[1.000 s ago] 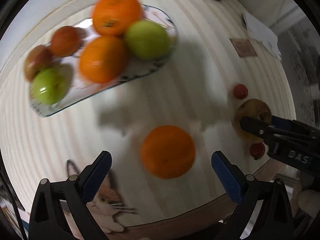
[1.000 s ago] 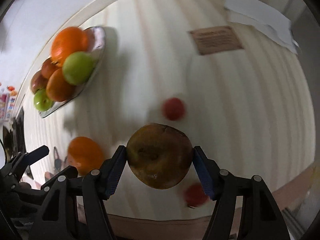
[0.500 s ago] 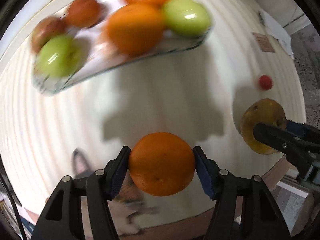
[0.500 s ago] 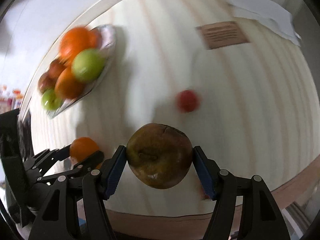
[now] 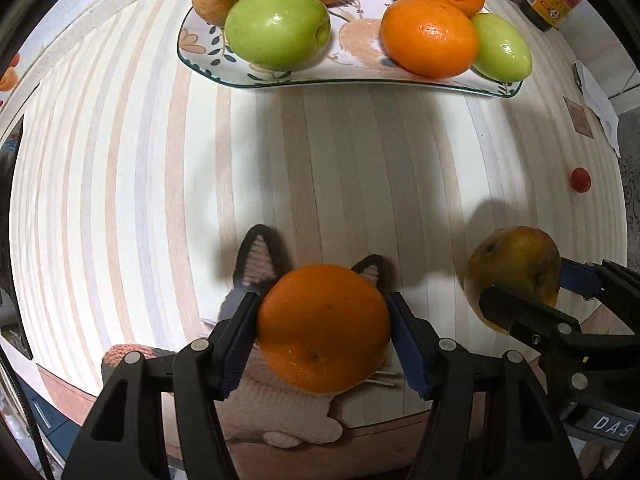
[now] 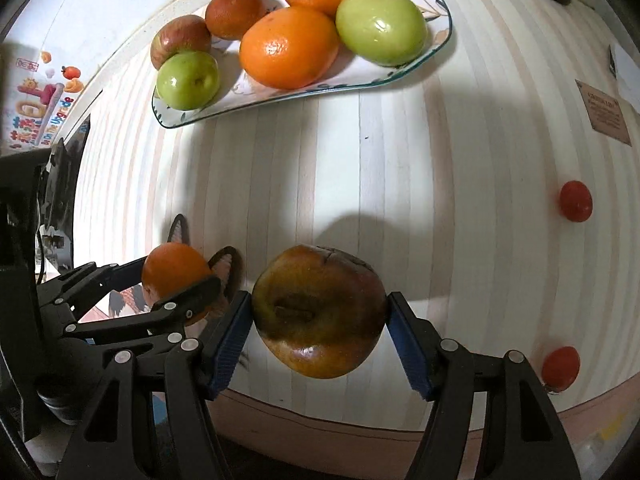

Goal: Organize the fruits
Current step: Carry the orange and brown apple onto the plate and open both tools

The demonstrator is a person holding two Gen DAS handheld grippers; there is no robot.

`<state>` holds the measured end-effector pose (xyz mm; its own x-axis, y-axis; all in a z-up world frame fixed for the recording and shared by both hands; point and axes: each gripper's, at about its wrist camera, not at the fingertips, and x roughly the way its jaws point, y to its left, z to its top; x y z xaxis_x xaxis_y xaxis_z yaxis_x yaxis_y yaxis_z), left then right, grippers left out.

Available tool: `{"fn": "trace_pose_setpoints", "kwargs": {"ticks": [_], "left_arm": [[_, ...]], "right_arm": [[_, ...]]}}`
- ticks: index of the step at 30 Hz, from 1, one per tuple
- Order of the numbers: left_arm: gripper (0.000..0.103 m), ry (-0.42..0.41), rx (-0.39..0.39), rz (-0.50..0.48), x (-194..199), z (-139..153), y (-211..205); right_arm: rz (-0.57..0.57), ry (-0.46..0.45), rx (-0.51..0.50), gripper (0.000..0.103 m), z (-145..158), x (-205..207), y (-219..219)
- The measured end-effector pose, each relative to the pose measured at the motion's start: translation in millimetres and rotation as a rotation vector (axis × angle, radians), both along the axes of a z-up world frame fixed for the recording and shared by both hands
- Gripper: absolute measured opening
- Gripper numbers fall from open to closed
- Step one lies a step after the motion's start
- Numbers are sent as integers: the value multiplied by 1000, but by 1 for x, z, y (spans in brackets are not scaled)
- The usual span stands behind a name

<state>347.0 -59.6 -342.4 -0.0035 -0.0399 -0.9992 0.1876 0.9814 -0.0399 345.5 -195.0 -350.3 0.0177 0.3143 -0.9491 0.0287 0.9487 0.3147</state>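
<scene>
With our left gripper clamped on the orange and right gripper pinching the brown apple, we aim each fruit at bare spots on the plate at frame top.

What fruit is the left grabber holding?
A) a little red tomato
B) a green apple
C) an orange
C: the left grabber has its blue pads pressed on both sides of an orange, while the green apples lie on the plate.

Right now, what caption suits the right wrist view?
Right gripper holding a browned apple before a plate of fruit.
</scene>
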Motion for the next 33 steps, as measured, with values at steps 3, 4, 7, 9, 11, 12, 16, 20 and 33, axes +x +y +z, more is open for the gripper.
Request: {"fn": "trace_pose_setpoints", "kwargs": {"ticks": [3,4,7,9,11,12,16,20,33], "left_arm": [[61,-2,-5,0,-1,1,0],[61,-4,-6,2,0,1,1],[61,-17,-6,-3,-12,11,13],[61,-33,-9,-12,-10,19,4],[61,-51,-14,-22,-4,31,-5],[61,-59,-16,-24,-3,36,-7],[61,-91,-64,-7,6,63,-5],[61,-144,-100,12,38,103,-4],[61,-162,-59,13,168,102,-18]], "right_arm": [[8,-3,2,70,0,-2,-3],[17,-10,-2,70,1,-3,-1],[25,-17,-9,70,2,-5,3],[17,-23,-6,70,3,-8,-4],[3,-32,4,70,8,-9,-7],[-4,-37,11,70,11,-8,-12],[-32,-75,40,70,31,-5,-26],[-83,-137,79,70,60,6,-44],[-233,-239,-1,70,92,126,-123]]}}
